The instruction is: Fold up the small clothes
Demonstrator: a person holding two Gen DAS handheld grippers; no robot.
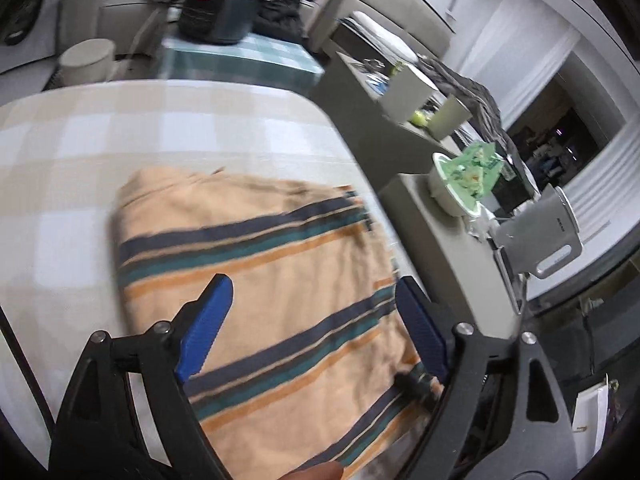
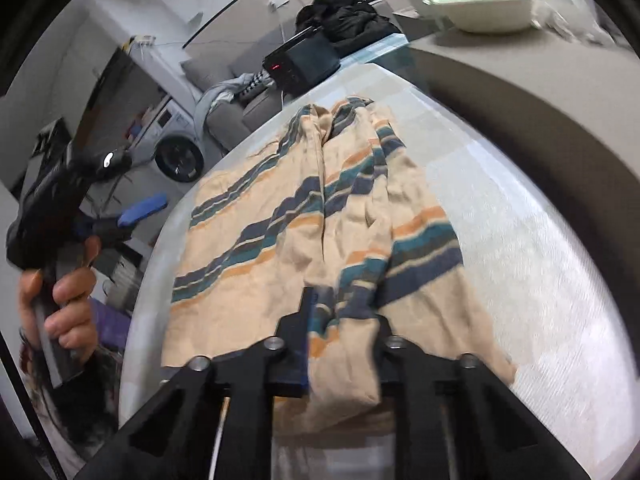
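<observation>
A small peach garment with navy, teal and orange stripes [image 1: 260, 276] lies on the checked tablecloth [image 1: 160, 136]. My left gripper [image 1: 316, 304] hovers above it with its blue fingers [image 1: 208, 320] wide apart and empty. In the right wrist view the garment [image 2: 280, 232] lies spread, with a fold of it lifted and bunched. My right gripper [image 2: 344, 316] is shut on that fold at the near edge. The left gripper [image 2: 140, 208] shows at the left, held in a hand off the table's side.
A black appliance with a red display [image 1: 216, 8] stands on a teal-checked surface at the far end. A grey counter [image 1: 440, 232] to the right holds a white bowl [image 1: 452, 196], a kettle [image 1: 548, 240] and boxes. A washing machine [image 2: 180, 156] stands in the background.
</observation>
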